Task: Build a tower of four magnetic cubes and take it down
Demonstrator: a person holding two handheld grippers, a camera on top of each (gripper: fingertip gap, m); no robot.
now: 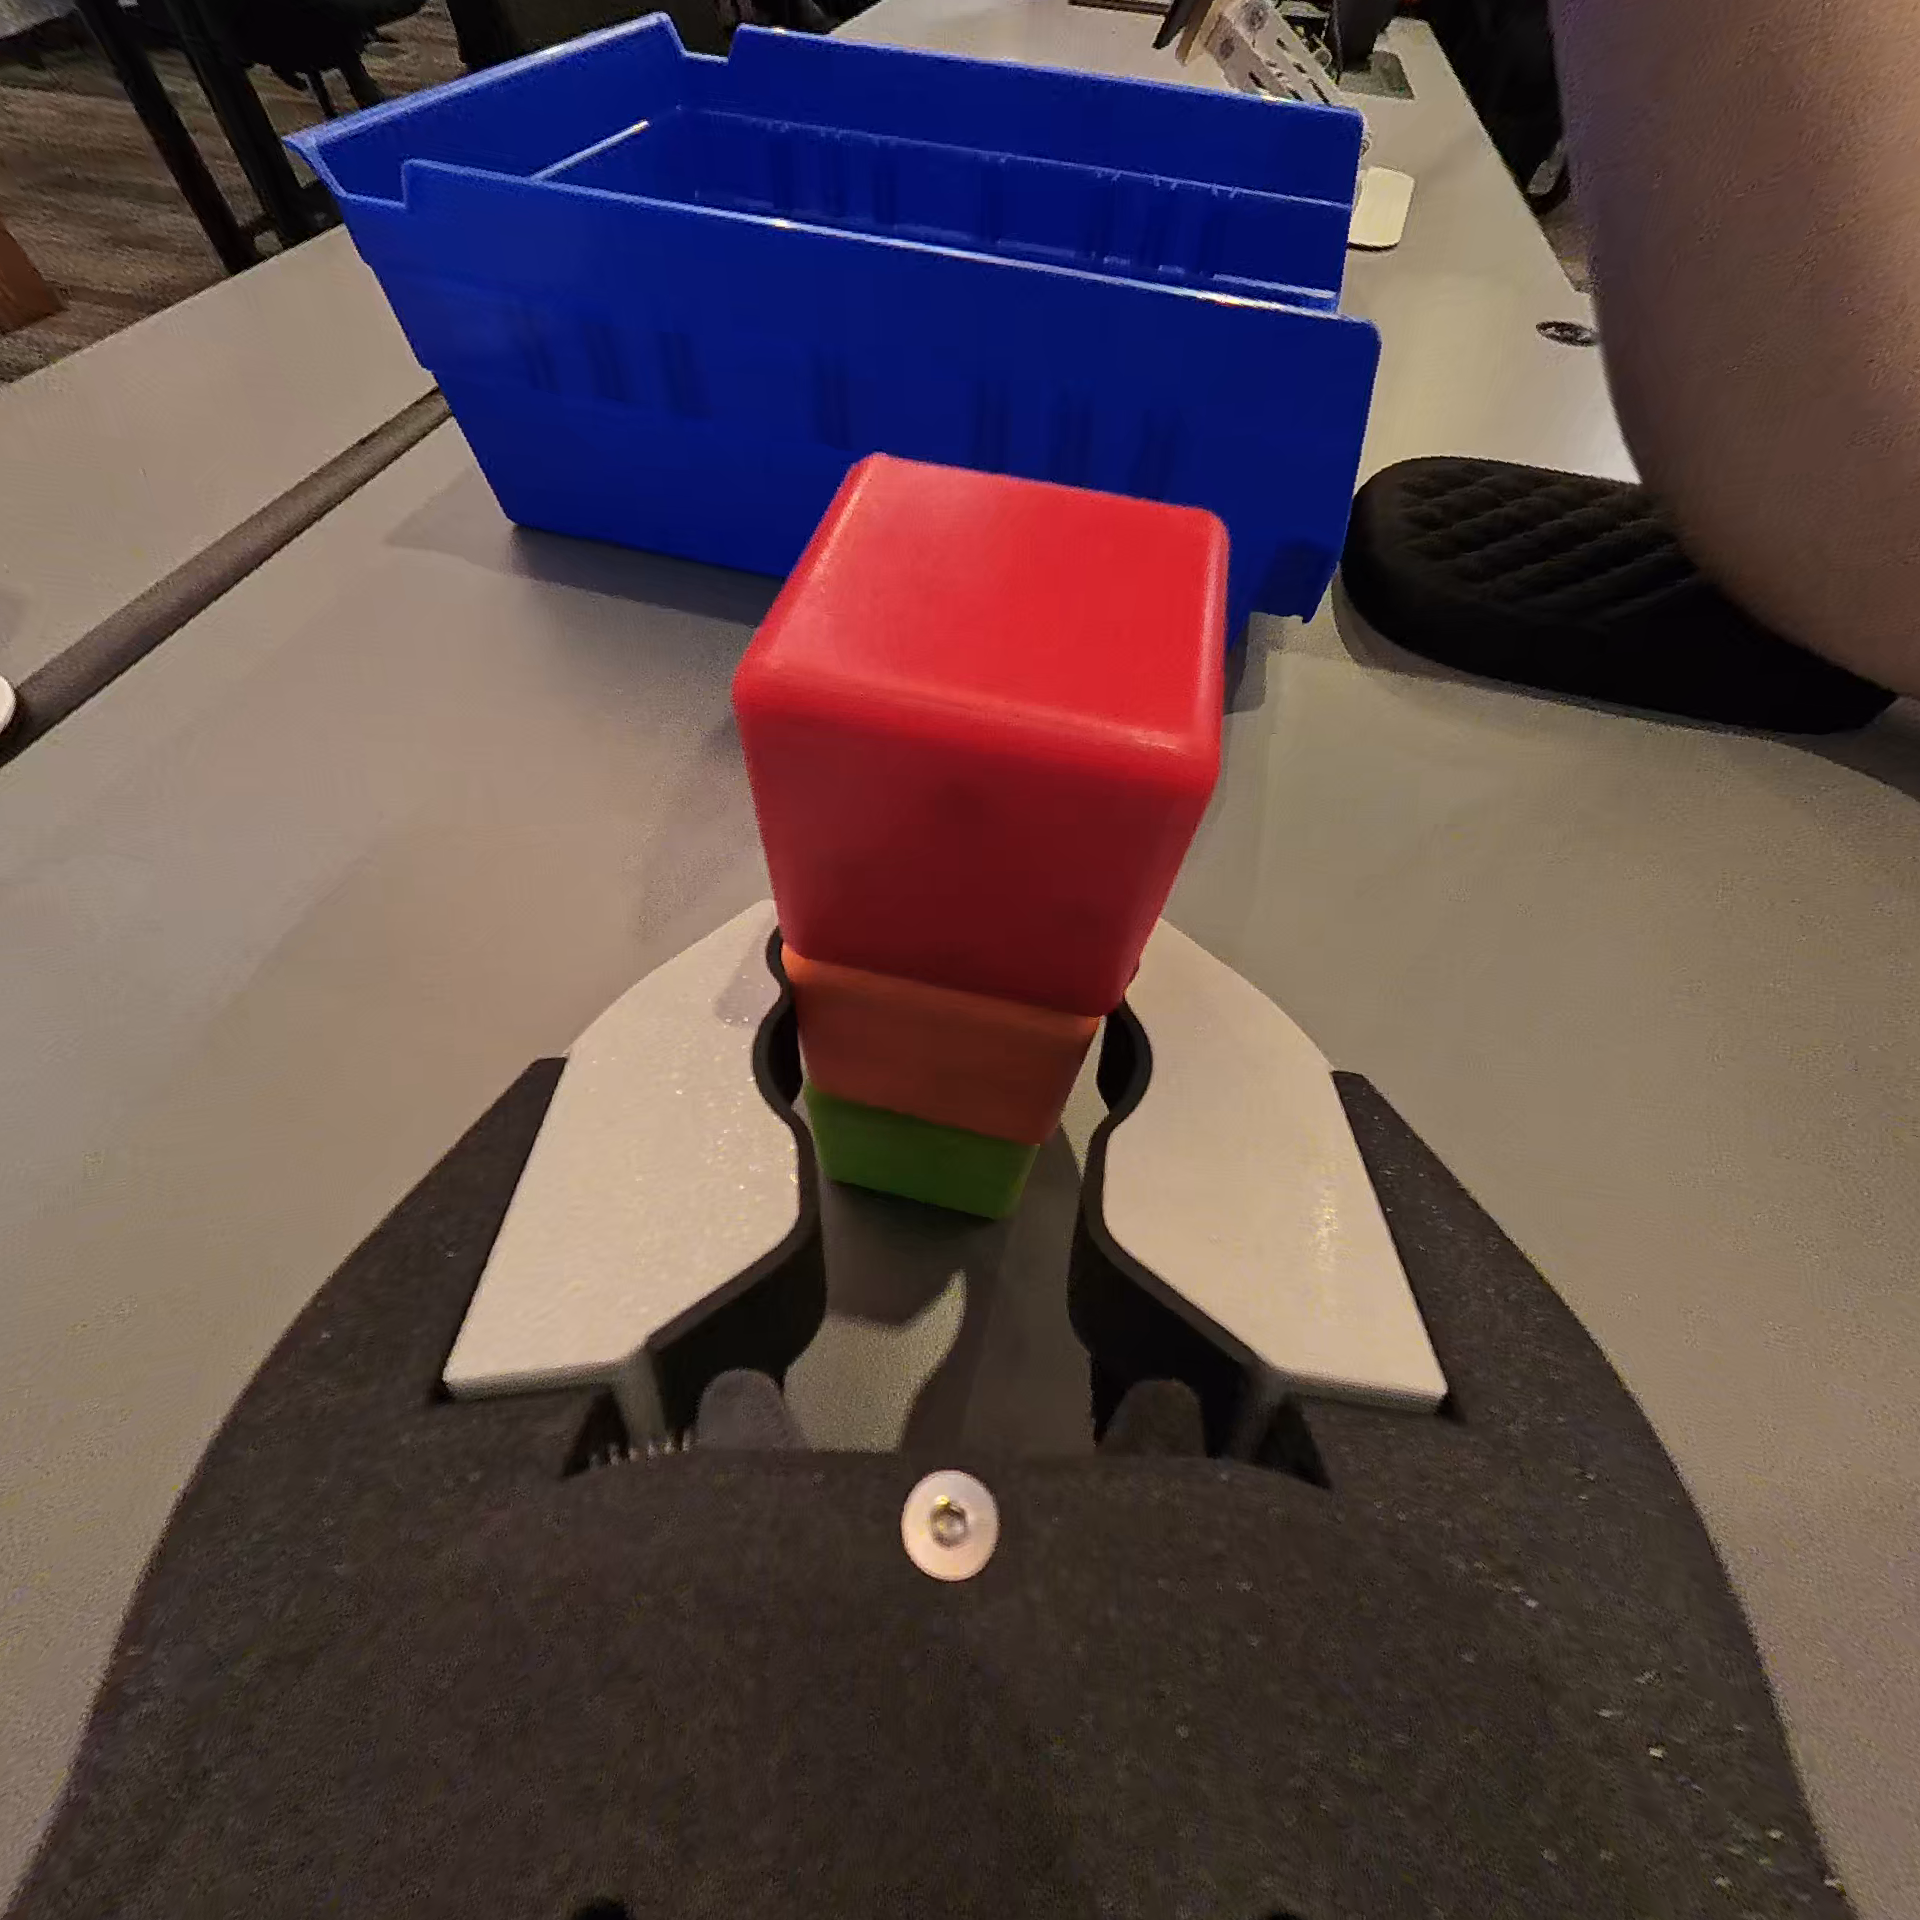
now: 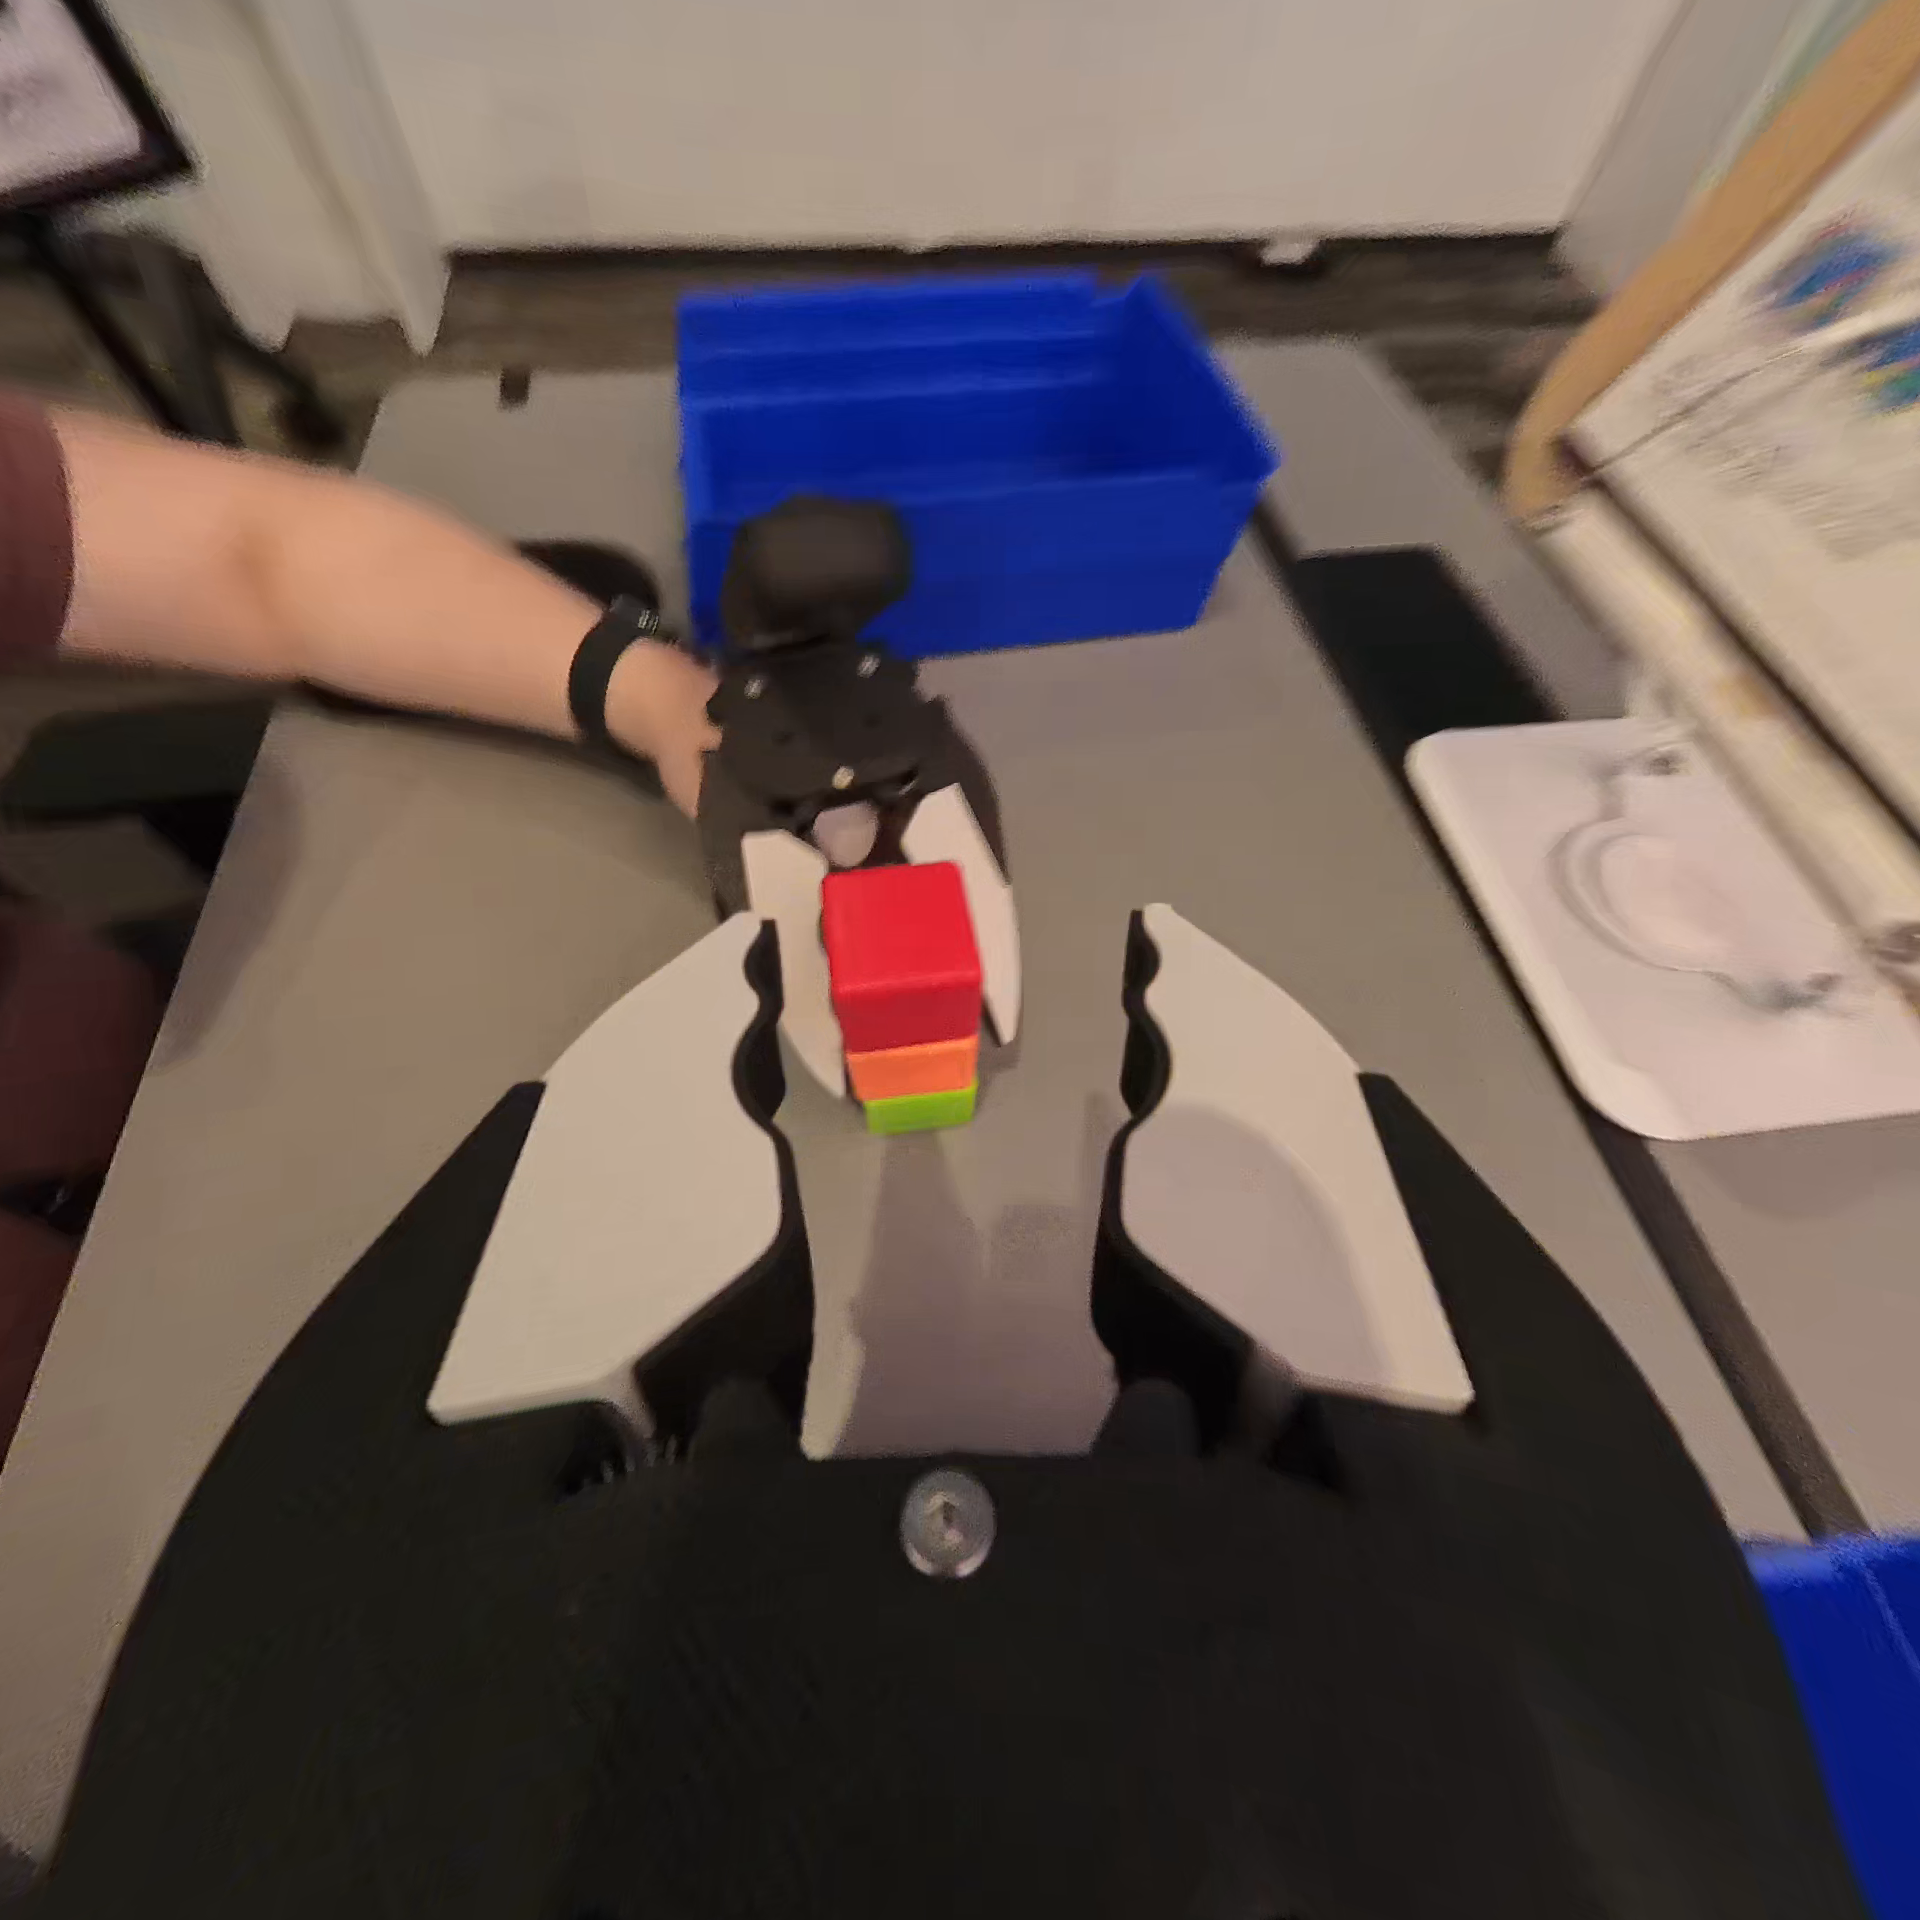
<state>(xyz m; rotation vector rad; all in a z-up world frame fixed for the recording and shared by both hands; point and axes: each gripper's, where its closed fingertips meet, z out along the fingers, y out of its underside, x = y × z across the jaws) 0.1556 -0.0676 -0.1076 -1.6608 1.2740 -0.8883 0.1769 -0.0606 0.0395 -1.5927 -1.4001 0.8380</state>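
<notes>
Your left gripper (image 1: 951,1049) straddles the orange cube (image 1: 940,1060), seemingly clamping it, in a stack of 3: red cube (image 1: 977,727) above, green cube (image 1: 920,1169) below, near the blue bin (image 1: 831,364). Your right gripper (image 2: 951,1023) hovers wide, empty; whether you're building or dismantling isn't clear.

Cube stack (image 1: 961,852) on table (image 1: 312,883), bin (image 1: 831,343) behind.

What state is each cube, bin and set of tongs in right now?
Red cube: top of stack, upright.
Orange cube: middle, between the left tongs' fingers; contact unclear.
Green cube: bottom, on the table.
Left tongs: straddling the stack, grip unclear.
Right tongs: open, empty, short of the stack.
Blue bin: upright; contents not visible.
</notes>
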